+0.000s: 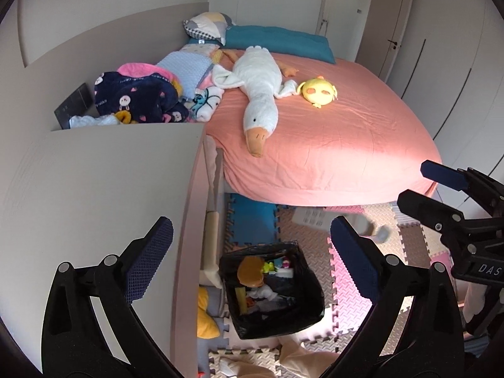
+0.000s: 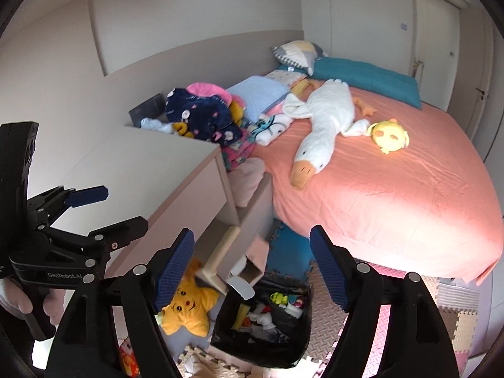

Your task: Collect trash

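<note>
Right now you are holding both grippers above the black-lined trash bin point(image 1: 271, 286), which is sitting on the foam puzzle mat point(image 1: 343, 286) just off the foot corner of the bed point(image 1: 346, 126). Your left gripper point(image 1: 252, 258) is hanging with its blue-padded fingers point(image 1: 149, 261) spread wide and nothing between them, and the bin is showing in that gap. Your right gripper point(image 2: 252, 271) is likewise standing wide apart and carrying nothing, hovering over the same bin point(image 2: 261, 324). Inside the bin, scraps are lying in a loose heap: an orange-brown round piece point(image 1: 250, 271), bits of white, yellow and green. In the right wrist view a pale, blurred item point(image 2: 241, 286) is showing at the bin's near rim; whether it is resting there or in the air, you cannot tell. Beside the bin, away from the bed, a yellow star plush point(image 2: 189, 305) is lying on the mat below the beige cabinet point(image 1: 110, 189). On the bed above the bin, a white goose plush point(image 1: 258, 94) is stretching across the pink sheet, with a small yellow plush point(image 1: 318, 89) just beside it and a pile of blankets point(image 1: 141, 94) toward the wall.
</note>
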